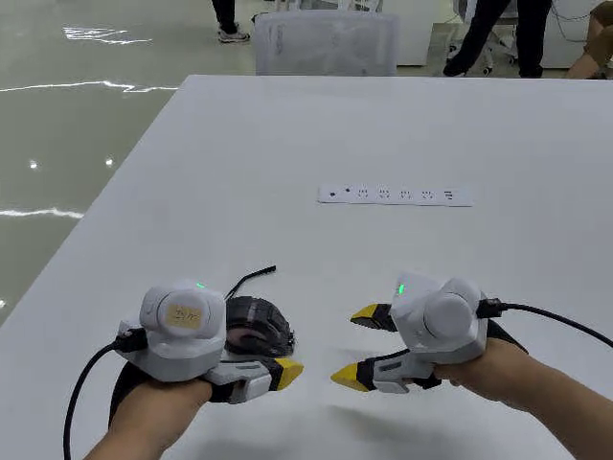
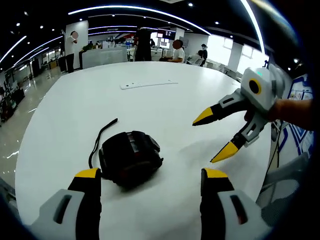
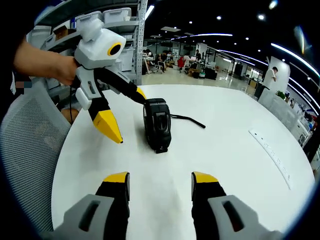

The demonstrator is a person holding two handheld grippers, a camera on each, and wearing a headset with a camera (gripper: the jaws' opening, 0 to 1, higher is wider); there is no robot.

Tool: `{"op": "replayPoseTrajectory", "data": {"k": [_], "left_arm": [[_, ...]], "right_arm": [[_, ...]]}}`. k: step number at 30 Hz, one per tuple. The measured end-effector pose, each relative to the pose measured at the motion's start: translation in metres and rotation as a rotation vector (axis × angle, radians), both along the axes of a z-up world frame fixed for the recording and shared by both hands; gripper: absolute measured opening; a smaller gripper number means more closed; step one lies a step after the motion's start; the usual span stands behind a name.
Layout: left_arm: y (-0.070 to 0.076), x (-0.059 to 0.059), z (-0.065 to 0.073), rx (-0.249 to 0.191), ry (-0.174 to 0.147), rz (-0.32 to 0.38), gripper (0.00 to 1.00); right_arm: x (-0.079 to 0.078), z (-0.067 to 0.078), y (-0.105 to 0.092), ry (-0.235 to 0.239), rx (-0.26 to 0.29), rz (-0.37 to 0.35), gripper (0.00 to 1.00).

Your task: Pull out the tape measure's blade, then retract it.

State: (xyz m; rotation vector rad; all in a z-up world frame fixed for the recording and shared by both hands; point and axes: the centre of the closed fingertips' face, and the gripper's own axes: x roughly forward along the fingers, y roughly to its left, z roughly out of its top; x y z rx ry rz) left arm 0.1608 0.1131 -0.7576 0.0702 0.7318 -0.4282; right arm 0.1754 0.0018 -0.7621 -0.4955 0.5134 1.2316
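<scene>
A black tape measure [image 1: 257,324] lies on the white table [image 1: 383,125], its black wrist strap [image 1: 251,278] trailing away from it. No blade shows outside the case. My left gripper [image 1: 284,350] is open, and the tape measure [image 2: 131,157] sits just ahead of its yellow fingertips [image 2: 87,173], nearer the left one. My right gripper [image 1: 357,345] is open too, a short way to the right, its jaws pointing at the tape measure [image 3: 157,122]. The right gripper view shows the left gripper [image 3: 129,116] straddling the case. The left gripper view shows the right gripper [image 2: 206,141] beside it.
A white power strip [image 1: 395,195] lies flat near the table's middle. A mesh chair [image 1: 326,43] stands at the far edge, and people stand beyond it. Another mesh chair [image 3: 25,150] is by the near side.
</scene>
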Motion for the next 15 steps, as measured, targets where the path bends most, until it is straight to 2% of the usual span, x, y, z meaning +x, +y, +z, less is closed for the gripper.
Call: {"op": "replayPoseTrajectory", "data": {"k": [5, 10, 15], "left_arm": [[-0.002, -0.006, 0.004, 0.0, -0.012, -0.047, 0.81], [-0.009, -0.012, 0.007, -0.001, -0.022, -0.081, 0.84], [-0.009, -0.013, 0.007, 0.002, -0.021, -0.117, 0.87]], "right_arm": [[0.0, 0.002, -0.011, -0.006, -0.001, -0.029, 0.56], [0.0, 0.004, -0.024, -0.013, 0.005, -0.063, 0.57], [-0.003, 0.007, -0.038, -0.005, 0.02, -0.108, 0.6]]}}
